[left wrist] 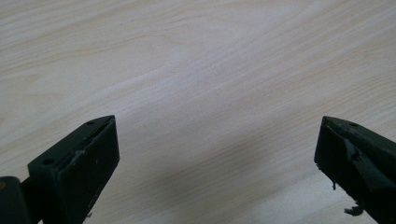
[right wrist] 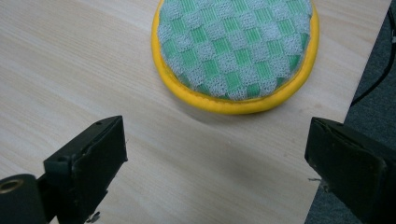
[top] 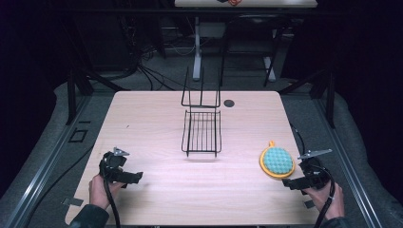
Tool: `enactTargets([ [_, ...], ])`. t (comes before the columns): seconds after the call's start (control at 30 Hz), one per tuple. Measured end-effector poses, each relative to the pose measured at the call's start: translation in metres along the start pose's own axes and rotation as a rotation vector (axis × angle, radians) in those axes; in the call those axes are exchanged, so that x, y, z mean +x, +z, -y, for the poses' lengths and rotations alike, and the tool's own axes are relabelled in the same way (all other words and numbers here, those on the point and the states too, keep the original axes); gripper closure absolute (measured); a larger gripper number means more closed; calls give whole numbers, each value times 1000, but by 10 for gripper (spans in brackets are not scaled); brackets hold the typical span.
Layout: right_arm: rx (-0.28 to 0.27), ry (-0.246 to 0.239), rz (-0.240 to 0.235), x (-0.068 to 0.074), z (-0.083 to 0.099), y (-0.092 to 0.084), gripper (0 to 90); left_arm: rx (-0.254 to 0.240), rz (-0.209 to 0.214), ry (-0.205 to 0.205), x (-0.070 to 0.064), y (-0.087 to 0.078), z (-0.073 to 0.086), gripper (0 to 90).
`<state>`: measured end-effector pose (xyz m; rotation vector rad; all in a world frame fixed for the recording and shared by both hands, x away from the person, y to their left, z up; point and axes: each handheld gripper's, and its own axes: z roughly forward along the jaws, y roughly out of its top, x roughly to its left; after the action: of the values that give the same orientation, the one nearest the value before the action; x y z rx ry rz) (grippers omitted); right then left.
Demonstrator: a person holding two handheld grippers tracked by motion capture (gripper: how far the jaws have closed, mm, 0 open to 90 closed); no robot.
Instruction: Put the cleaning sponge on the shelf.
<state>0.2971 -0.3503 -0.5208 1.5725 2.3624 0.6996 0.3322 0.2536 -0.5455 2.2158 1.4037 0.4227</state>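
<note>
Wire rack (top: 202,131), black, with an upright back, stands at the middle of the table (top: 152,118), bare wood on all sides of it. Round sponge pad (top: 276,161), green-checked with a yellow rim, lies well to the rack's right, close to the table's right edge and apart from the rack. Left gripper (top: 134,177), jaws wide apart and empty over bare wood, sits toward the near edge, left of the rack; right gripper (top: 292,184), jaws likewise wide apart and empty, sits just short of the pad at the right edge.

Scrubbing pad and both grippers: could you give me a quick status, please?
Left gripper open, over bare table. Right gripper open, just short of scrubbing pad. Pad flat near table's right edge. Wire rack mid-table, clear of both.
</note>
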Motion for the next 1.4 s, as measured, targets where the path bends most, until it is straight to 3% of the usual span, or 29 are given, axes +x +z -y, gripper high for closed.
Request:
enactTargets([
  [0.53, -38, -5, 3, -7, -20, -1, 61, 5, 0, 4, 0, 1, -1, 1],
  [0.87, -28, -2, -16, -17, -37, 11, 65, 12, 3, 6, -1, 4, -2, 1],
  [1.0, -25, 21, -30, -21, -42, 18, 72, 14, 2, 7, -2, 4, -2, 1],
  [1.23, -20, 33, -21, -32, -51, 34, 149, 22, 3, 11, -2, 5, -3, 1],
  [1.4, -17, 87, -23, -44, -52, 41, 326, 26, 4, 10, -2, 6, -2, 1],
])
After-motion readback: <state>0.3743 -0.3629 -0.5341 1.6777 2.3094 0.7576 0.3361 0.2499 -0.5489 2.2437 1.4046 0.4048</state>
